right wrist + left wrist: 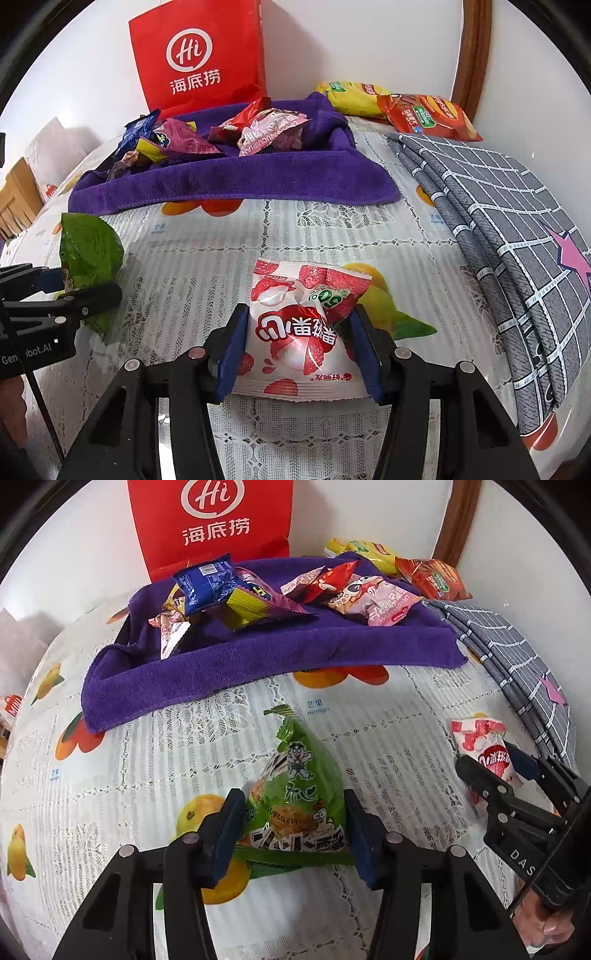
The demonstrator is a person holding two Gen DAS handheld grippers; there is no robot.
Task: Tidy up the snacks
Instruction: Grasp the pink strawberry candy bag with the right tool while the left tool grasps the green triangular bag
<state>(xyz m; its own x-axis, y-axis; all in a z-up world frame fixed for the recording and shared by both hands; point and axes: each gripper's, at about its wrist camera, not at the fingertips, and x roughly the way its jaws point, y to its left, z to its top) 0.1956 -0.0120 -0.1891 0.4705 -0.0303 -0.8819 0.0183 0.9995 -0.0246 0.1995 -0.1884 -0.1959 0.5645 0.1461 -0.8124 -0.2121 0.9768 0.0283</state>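
A green triangular snack packet [299, 786] lies on the fruit-print tablecloth [147, 757], and my left gripper [293, 834] is shut on it, a blue pad against each side. The same green packet [90, 251] shows at the left of the right wrist view, in the left gripper [74, 284]. My right gripper [299, 350] is shut on a white and red fruit-candy packet [295, 325], which bulges between the pads. That candy packet [480, 742] and the right gripper [495, 764] appear at the right edge of the left wrist view.
A purple towel [258, 657] behind both grippers holds several loose snack packets [369, 594]. A red paper bag [210, 520] stands against the wall. Yellow [351, 98] and orange chip bags [428, 116] lie at the back right. A folded grey checked cloth [517, 229] covers the right side.
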